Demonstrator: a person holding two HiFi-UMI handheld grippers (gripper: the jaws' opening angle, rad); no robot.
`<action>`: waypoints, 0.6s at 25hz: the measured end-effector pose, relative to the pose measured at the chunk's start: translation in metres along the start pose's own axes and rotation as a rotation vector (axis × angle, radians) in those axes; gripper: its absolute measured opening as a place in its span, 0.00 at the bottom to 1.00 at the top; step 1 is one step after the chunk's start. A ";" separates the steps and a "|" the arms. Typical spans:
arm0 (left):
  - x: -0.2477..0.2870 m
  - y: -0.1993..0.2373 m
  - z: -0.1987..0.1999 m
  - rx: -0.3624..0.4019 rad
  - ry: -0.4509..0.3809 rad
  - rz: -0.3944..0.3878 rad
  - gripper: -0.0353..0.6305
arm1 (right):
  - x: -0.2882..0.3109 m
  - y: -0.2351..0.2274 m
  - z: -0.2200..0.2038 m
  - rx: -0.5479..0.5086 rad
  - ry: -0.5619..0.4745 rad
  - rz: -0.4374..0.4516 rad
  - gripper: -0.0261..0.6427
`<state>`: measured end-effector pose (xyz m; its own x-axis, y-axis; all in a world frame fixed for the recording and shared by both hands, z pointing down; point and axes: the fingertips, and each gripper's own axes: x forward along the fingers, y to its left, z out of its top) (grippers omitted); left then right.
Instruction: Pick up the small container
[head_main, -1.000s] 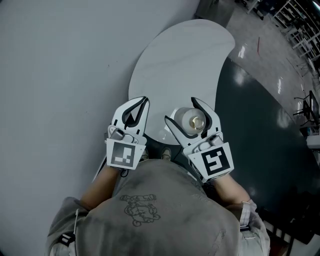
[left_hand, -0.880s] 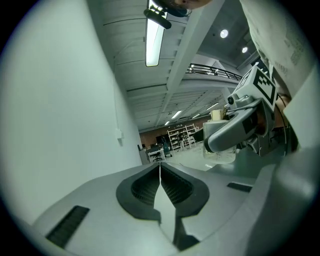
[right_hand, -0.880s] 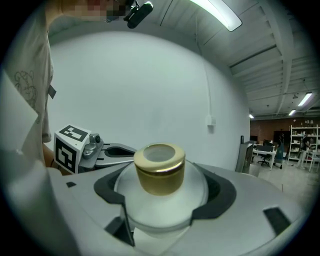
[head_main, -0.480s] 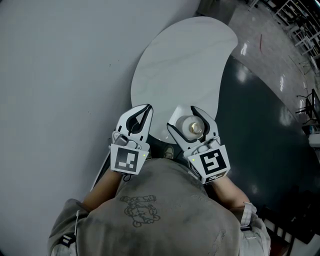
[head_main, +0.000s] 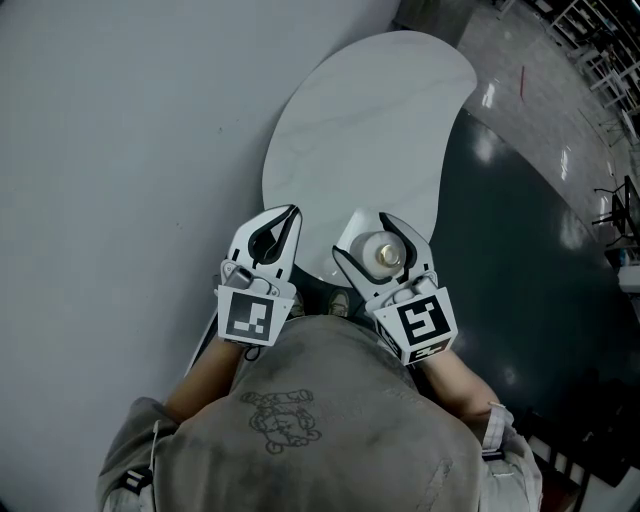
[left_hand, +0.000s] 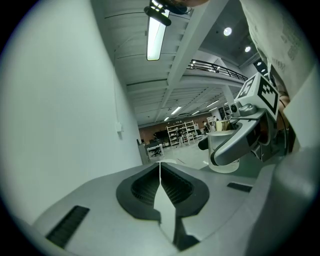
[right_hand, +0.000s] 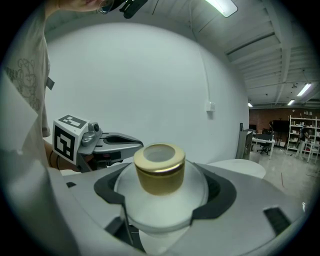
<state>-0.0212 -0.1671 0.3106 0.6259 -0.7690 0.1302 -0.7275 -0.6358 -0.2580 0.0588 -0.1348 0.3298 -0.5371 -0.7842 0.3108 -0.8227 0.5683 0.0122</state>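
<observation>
Both grippers white/light-grey plastic, curved jaws w/ black inner lining. L gripper (head_main: 290, 212): L marker cube (head_main: 248, 316) at near end, white w/ black square code; small grey round fitting betw cube & jaws. R gripper (head_main: 368, 218): same build, R marker cube (head_main: 424, 324) w/ bolder black-on-white code. In left gripper view the pads (left_hand: 175, 187) are dark & ribbed, w/ black slot-shaped recesses on the grey jaw bodies. Person wears grey-olive tee (head_main: 320, 450) w/ faint dark line-art graphic (head_main: 278, 418); short sleeves, small black tag on L sleeve (head_main: 128, 478), paler cuff on R sleeve (head_main: 492, 428)
</observation>
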 end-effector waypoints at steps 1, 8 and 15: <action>0.000 0.000 0.000 -0.001 0.000 0.000 0.08 | 0.000 0.000 0.000 0.002 -0.001 -0.001 0.53; -0.003 0.001 0.004 0.004 0.002 -0.008 0.08 | -0.002 -0.001 0.006 -0.002 -0.005 -0.015 0.53; -0.004 0.000 0.003 -0.001 -0.003 -0.011 0.08 | -0.002 -0.004 0.005 0.006 -0.011 -0.027 0.53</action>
<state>-0.0227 -0.1635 0.3075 0.6345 -0.7619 0.1305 -0.7210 -0.6442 -0.2553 0.0622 -0.1363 0.3244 -0.5162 -0.8021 0.3002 -0.8382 0.5451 0.0153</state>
